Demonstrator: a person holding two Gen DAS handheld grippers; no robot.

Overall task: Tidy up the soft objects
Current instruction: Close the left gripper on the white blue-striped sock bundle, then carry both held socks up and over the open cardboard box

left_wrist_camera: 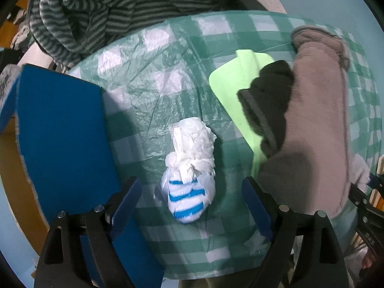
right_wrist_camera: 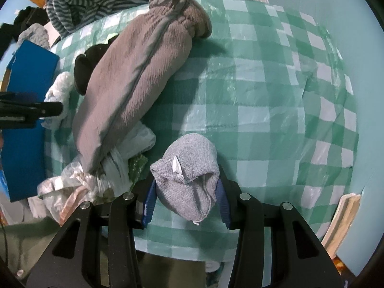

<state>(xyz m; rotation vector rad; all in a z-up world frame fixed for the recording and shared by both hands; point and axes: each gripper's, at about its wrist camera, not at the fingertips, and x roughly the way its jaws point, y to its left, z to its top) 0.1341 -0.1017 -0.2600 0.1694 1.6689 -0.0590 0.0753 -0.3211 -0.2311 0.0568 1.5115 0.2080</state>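
In the left wrist view, a white plastic bag knotted around a blue-and-white striped soft thing [left_wrist_camera: 188, 181] lies on the green checked tablecloth [left_wrist_camera: 156, 76]. My left gripper [left_wrist_camera: 189, 200] is open, with a finger on each side of the bag and not touching it. In the right wrist view, my right gripper [right_wrist_camera: 186, 198] is shut on a rolled grey knit cloth [right_wrist_camera: 189, 177] and holds it over the tablecloth [right_wrist_camera: 264, 96]. A long taupe fleece garment [right_wrist_camera: 134, 76] lies left of it and also shows in the left wrist view [left_wrist_camera: 316, 120].
A blue box [left_wrist_camera: 60, 129] stands at the left table edge. A light green board [left_wrist_camera: 240, 81] lies under a dark fleece item [left_wrist_camera: 266, 100]. Striped clothing [left_wrist_camera: 96, 7] is piled at the back. Crumpled plastic bags [right_wrist_camera: 100, 168] lie near the front left.
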